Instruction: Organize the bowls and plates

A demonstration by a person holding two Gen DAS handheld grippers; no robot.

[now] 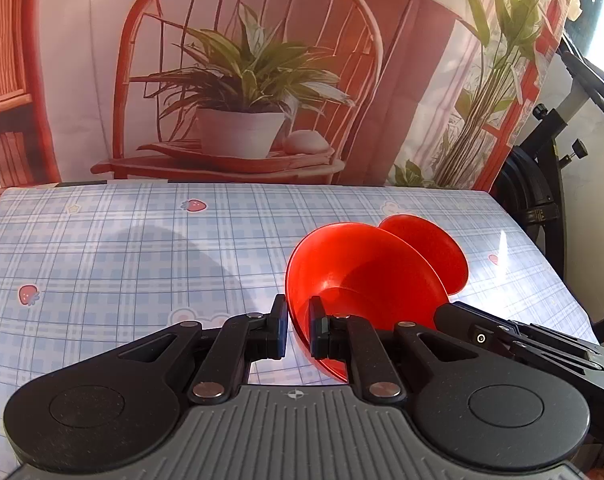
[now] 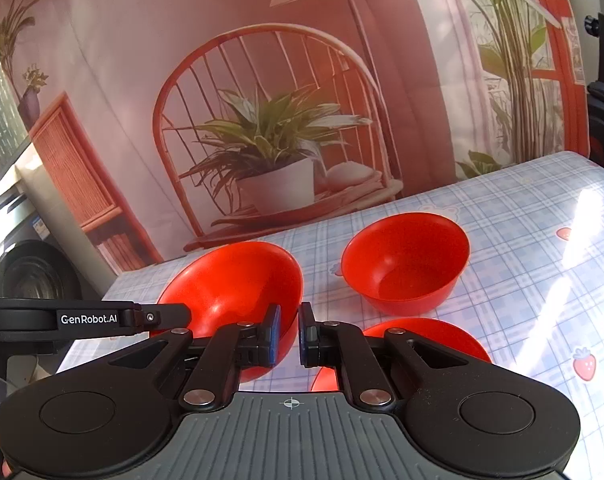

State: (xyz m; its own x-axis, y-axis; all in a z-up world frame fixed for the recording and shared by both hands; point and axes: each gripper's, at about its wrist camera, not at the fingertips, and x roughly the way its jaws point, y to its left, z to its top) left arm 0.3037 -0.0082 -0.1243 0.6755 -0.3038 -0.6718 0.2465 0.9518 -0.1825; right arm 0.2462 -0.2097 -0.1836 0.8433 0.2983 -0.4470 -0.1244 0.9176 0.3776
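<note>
My left gripper (image 1: 297,330) is shut on the rim of a red bowl (image 1: 362,280) and holds it tilted above the checked tablecloth (image 1: 141,260). The same bowl (image 2: 229,288) shows in the right wrist view with the left gripper's arm (image 2: 89,318) beside it. My right gripper (image 2: 289,334) has its jaws nearly closed with a narrow gap, and its right edge is at that bowl's rim; I cannot tell whether it grips it. A second red bowl (image 2: 406,264) stands upright on the table; it also shows in the left wrist view (image 1: 434,248). A third red bowl (image 2: 434,340) lies under the right gripper.
A printed backdrop (image 1: 241,80) of a chair and potted plant hangs behind the table's far edge. Black exercise equipment (image 1: 542,184) stands off the table's right side. A washing machine (image 2: 25,268) sits at the left, beyond the table.
</note>
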